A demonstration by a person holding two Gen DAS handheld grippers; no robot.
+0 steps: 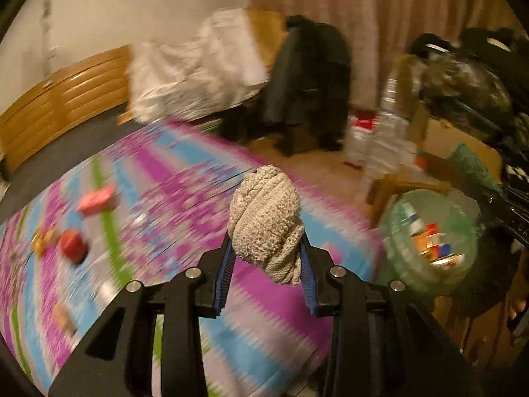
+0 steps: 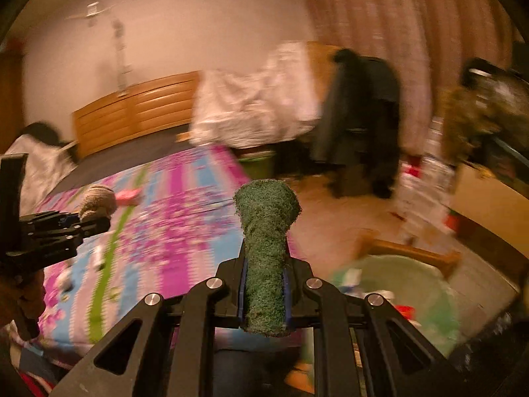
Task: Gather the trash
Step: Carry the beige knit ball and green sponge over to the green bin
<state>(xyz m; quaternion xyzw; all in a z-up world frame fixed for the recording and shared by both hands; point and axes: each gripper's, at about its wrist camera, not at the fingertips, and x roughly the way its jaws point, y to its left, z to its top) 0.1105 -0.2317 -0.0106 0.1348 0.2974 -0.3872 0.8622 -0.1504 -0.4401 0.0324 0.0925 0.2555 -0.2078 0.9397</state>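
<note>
Currently both grippers are loaded, frames motion-blurred. Left gripper (image 1: 266, 248) has its blue-padded jaws clamped on a beige knitted cloth bundle (image 1: 266, 221), which bulges up past the fingertips; the same bundle (image 2: 96, 200) and gripper (image 2: 82, 223) show at the left edge of the right wrist view. Right gripper (image 2: 264, 264) is clamped on a rolled dark green cloth (image 2: 266, 248), flared at its far end and standing up between the jaws. Landmark: pink, blue and green patterned bedspread (image 1: 172, 178). Both held cloths hang above its near edge. On the bedspread, left side: a pink box (image 1: 97, 200), a red round object (image 1: 73, 244) and a small orange-yellow item (image 1: 41, 239), too blurred to identify. Right of the bedspread, on the floor, a translucent green trash bag (image 1: 429, 231) sits open with colourful packaging inside; it also appears below the right gripper (image 2: 413, 294). Beyond the bedspread's far corner: crumpled white bedding (image 1: 198, 66), a dark jacket (image 1: 310, 76) draped over a chair, and a clear plastic bottle (image 1: 386, 125) upright near the bag.
</note>
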